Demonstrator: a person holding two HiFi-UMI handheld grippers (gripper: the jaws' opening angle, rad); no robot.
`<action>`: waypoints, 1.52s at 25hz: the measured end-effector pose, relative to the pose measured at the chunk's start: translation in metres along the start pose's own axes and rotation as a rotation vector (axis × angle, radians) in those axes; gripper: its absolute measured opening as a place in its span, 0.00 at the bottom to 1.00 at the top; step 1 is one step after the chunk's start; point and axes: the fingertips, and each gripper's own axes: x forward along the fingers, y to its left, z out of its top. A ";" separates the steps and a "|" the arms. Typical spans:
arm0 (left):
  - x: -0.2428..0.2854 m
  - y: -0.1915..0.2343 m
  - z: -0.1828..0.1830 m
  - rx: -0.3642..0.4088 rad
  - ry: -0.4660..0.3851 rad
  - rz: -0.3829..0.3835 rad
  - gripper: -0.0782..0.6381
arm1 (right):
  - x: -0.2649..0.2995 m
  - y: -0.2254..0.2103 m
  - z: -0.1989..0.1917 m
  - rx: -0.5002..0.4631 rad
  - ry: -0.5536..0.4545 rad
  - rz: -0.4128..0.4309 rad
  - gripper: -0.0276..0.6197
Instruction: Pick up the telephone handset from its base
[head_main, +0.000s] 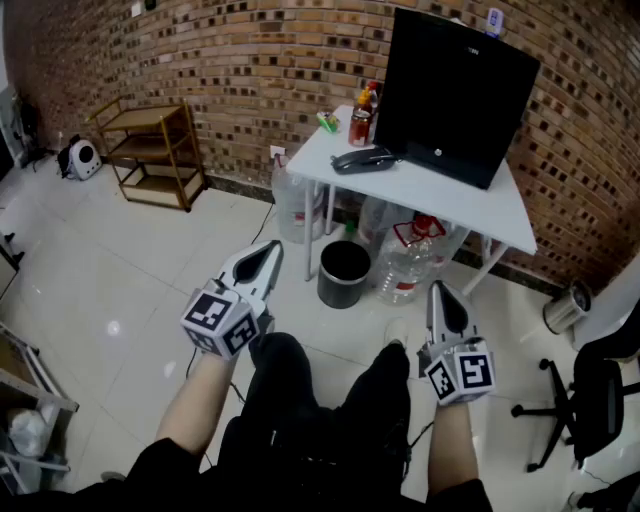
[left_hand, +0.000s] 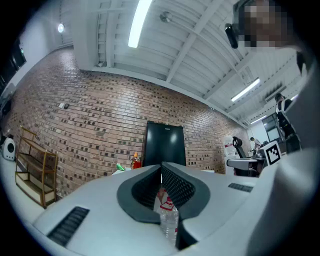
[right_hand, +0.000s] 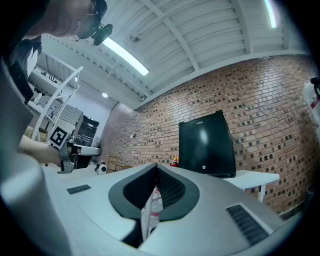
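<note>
Telephone handset (head_main: 362, 158) waiting on the far bench (head_main: 455, 203).
My left gripper (head_main: 270, 250) and right gripper (head_main: 441, 292) have fingers pressed together, empty; I'd spread one, then close across its middle.

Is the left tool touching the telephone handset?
Apart. The head view shows the left tool over the floor, well short of the handset on the table.

The telephone (head_main: 363, 159) is being shown so small in the head view that its parts cannot be told apart. The water jugs (head_main: 408, 262) are being partly hidden by the white table (head_main: 455, 203), and the black chair (head_main: 592, 395) is being cut off by the right edge.
</note>
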 end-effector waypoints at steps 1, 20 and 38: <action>0.001 0.001 0.010 -0.003 -0.009 0.000 0.11 | 0.001 -0.002 0.006 0.010 0.000 -0.002 0.06; 0.071 -0.001 0.023 0.029 -0.022 -0.143 0.11 | 0.065 -0.018 0.007 0.029 0.127 0.121 0.06; 0.208 0.043 -0.004 0.070 0.029 -0.147 0.11 | 0.153 -0.091 -0.010 -0.017 0.106 0.007 0.06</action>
